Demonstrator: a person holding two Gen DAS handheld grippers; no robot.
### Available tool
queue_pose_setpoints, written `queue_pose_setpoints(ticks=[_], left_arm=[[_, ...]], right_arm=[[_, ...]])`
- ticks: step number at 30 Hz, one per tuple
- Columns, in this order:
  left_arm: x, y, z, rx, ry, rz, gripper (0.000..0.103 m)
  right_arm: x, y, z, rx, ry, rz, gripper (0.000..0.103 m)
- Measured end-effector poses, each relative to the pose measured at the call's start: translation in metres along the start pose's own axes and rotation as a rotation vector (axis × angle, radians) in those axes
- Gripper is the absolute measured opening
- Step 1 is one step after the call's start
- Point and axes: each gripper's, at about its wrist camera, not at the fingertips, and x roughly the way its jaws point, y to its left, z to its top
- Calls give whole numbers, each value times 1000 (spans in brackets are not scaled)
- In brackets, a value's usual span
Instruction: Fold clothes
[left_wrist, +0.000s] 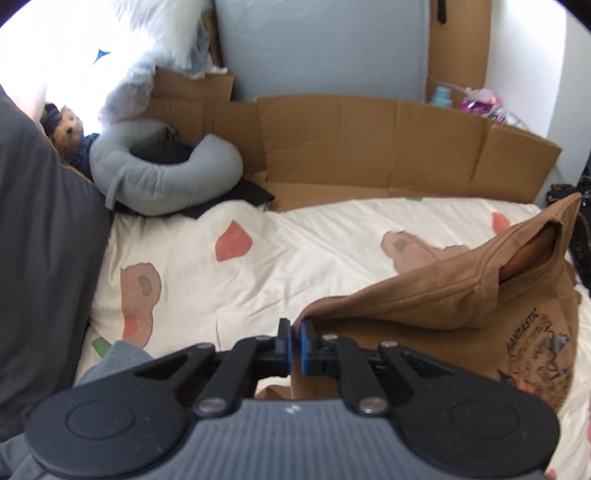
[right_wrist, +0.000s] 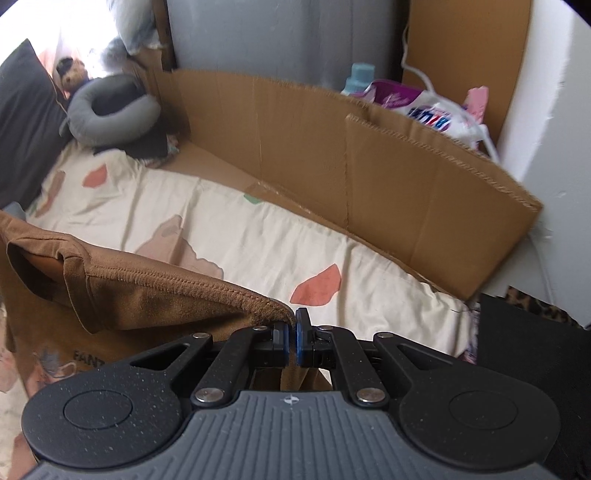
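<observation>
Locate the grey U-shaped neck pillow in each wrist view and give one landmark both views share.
Left wrist view: the grey neck pillow lies upper left, at the head of the bed, beside the teddy bear.
Right wrist view: the same pillow sits far upper left, smaller.
Shared landmark: the cardboard wall along the bed's far edge.

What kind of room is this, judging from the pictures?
Most likely a bedroom: a bed with a patterned sheet, a grey curved pillow beside a teddy bear, and a brown T-shirt being folded on the bed.
</observation>
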Motion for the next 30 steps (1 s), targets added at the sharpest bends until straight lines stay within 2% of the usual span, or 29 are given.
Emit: queue_pose_setpoints(ticks=[7, 18, 30], left_arm=[[41, 13, -10, -35, 75, 36, 5], [78, 22, -3, -45, 95, 71, 5], [129, 33, 12, -41, 143, 105, 5]], right_arm=[[41, 16, 2, 4, 10, -47, 1], [71, 22, 18, 0, 10, -107, 1], [112, 23, 38, -41, 40, -117, 1]])
